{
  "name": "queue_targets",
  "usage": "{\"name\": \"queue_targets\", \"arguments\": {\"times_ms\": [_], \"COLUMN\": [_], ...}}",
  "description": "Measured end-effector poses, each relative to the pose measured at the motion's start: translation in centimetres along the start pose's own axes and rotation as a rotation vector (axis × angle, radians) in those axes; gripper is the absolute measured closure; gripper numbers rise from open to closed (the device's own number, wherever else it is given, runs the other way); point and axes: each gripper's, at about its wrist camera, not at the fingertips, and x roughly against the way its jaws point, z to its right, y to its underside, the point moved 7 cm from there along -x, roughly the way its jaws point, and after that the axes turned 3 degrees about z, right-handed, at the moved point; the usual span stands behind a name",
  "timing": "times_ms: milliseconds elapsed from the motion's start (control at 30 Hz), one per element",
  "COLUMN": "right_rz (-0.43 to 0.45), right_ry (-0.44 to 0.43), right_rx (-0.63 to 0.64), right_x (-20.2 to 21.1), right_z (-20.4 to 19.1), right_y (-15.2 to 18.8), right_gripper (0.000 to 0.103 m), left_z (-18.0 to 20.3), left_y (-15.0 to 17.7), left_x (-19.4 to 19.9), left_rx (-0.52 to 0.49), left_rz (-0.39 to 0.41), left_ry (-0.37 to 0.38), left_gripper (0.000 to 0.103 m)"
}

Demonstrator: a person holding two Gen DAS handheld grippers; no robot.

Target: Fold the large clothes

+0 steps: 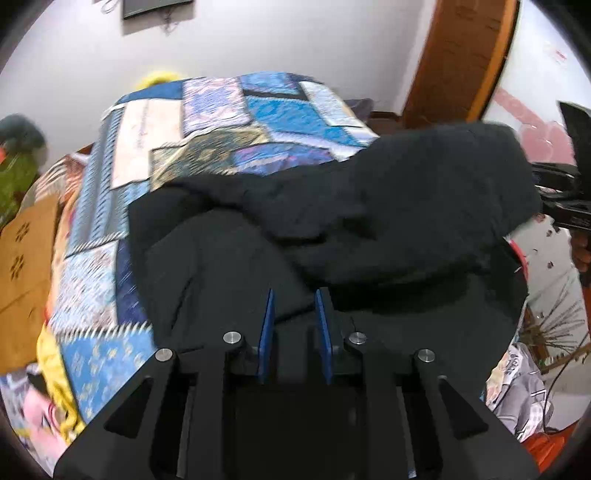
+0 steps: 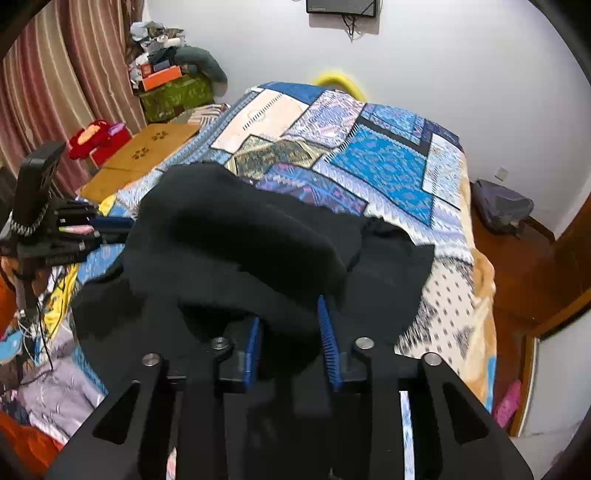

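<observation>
A garment [image 2: 236, 236] lay heaped on the near part of the bed [image 2: 454, 306], on top of the quilt [image 2: 369, 162], whose far part stretched bare toward the back wall. Its upper fold bulged over the lower layers. The right hand-held gripper [image 2: 290, 332] sat at the near edge with cloth between its fingers; the left hand-held gripper [image 1: 293, 317] did likewise, cloth between its fingers too. A low board [image 2: 147, 151] lay left of the bed. A stack of bags and boxes [image 2: 173, 85] stood behind it. A backpack [image 2: 502, 206] sat on the floor right of the bed, near the wall. A screen [image 2: 341, 7] hung on the back wall above the bed.
</observation>
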Motion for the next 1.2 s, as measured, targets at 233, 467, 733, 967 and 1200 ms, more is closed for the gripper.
{"name": "queue_targets", "arguments": {"times_ms": [233,467,733,967,1200], "right_rz": [0.094,0.193,-0.034,-0.112,-0.02], "right_ry": [0.012,0.01,-0.031,-0.047,-0.054], "right_rx": [-0.05,-0.086,-0.119,-0.165,-0.191], "right_x": [4.1,4.1,-5.9,-8.3,-4.5], "right_z": [1.2,0.2,-1.2,-0.5,1.2], "right_y": [-1.3,-4.5,0.1,3.5,0.4], "right_gripper": [0.068,0.055,0.055,0.055,0.055], "left_z": [-0.6,3.6,6.0,6.3,4.5], "left_y": [-2.1,-6.4,-3.6,1.6,-0.8], "left_x": [2.5,3.0,-2.0,-6.1,-2.2], "left_rx": [-0.022,-0.026,-0.033,-0.089,-0.053], "left_rz": [0.073,0.182,0.089,-0.052,0.049], "left_ry": [-0.085,-0.006,0.054,0.035,0.055], "left_gripper": [0.08,0.053,0.04,0.032,0.033]}}
